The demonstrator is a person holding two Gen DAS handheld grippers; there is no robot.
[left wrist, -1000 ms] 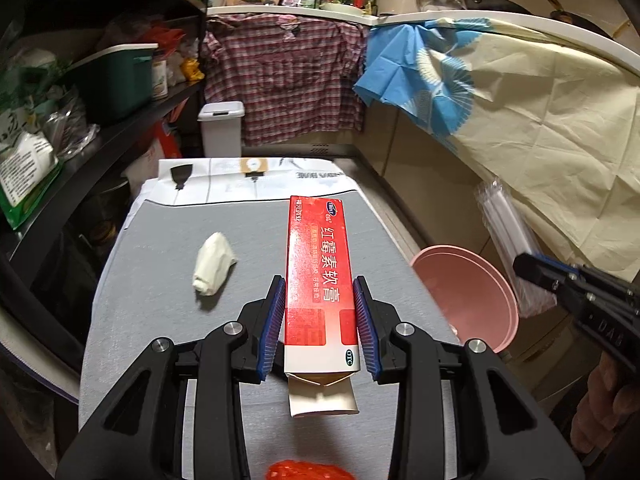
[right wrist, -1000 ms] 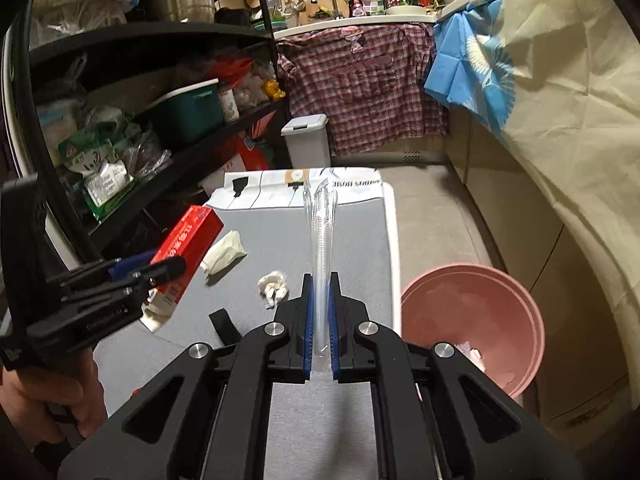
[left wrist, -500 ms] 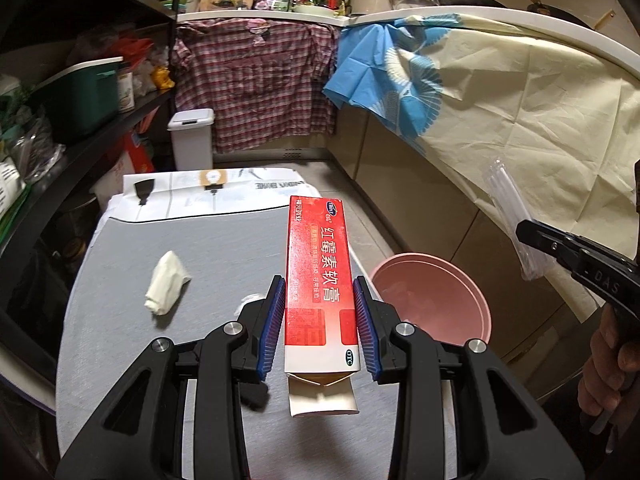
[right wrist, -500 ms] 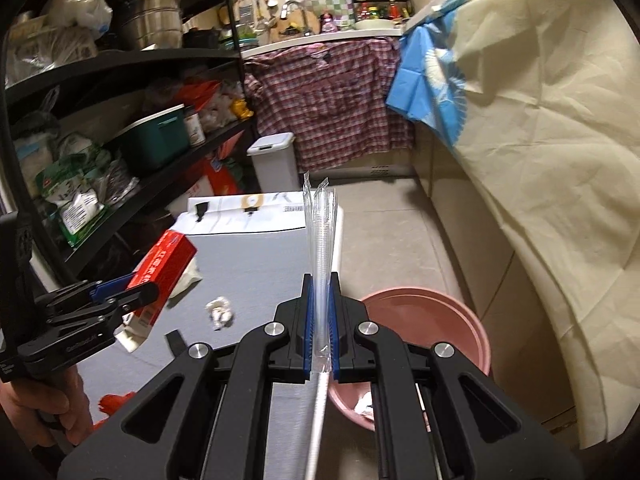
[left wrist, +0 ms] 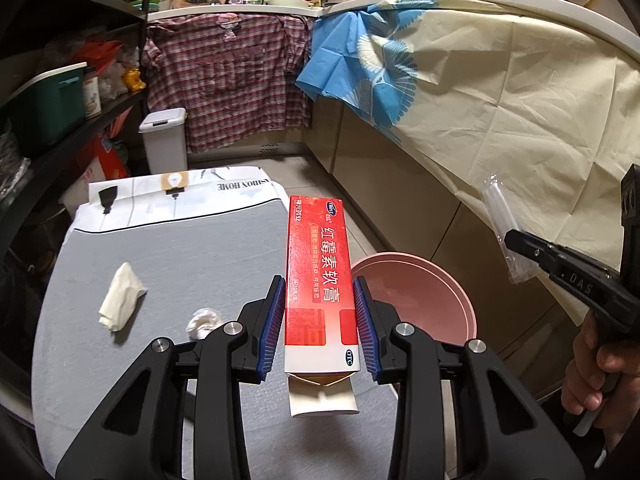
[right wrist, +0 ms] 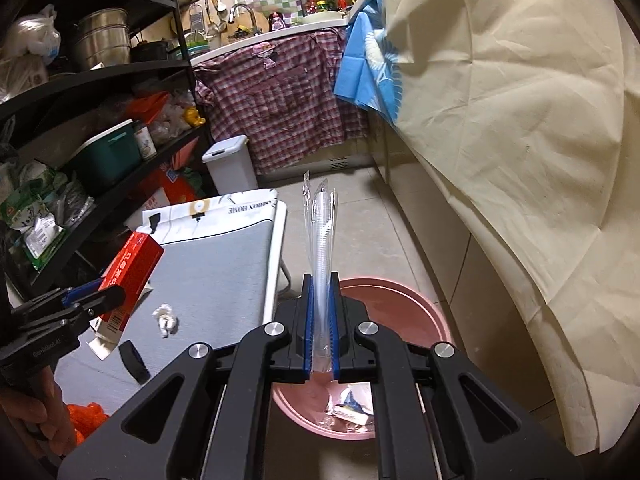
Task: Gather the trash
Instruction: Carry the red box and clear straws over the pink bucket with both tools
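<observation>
The left gripper (left wrist: 319, 322) is clenched on a red ointment box (left wrist: 320, 280), its blue-padded fingers (left wrist: 273, 322) pressing both long sides; the box points toward 12 o'clock with its open flap end hanging below the pads, held above the grey tabletop (left wrist: 192, 256). On the tabletop at 9 o'clock of that gripper lies a crumpled white tissue (left wrist: 121, 302), and a smaller white paper wad (left wrist: 203, 321) sits just beside the left finger. In the right wrist view, the right gripper (right wrist: 321, 326) is closed tightly on a clear plastic sleeve (right wrist: 321, 232), which stands upright between the fingers (right wrist: 307, 326) and rises toward 12 o'clock. Directly beneath and beyond this gripper sits the pink basin (right wrist: 416, 308) on the tiled floor, beside the tabletop's right edge, with a few scraps of wrapper (right wrist: 350, 404) already inside. At 9 o'clock in this view the red box appears in the other gripper, above the tabletop. A black strip (right wrist: 134, 361) and a bit of orange plastic (right wrist: 86, 426) lie near the tabletop's near end.
</observation>
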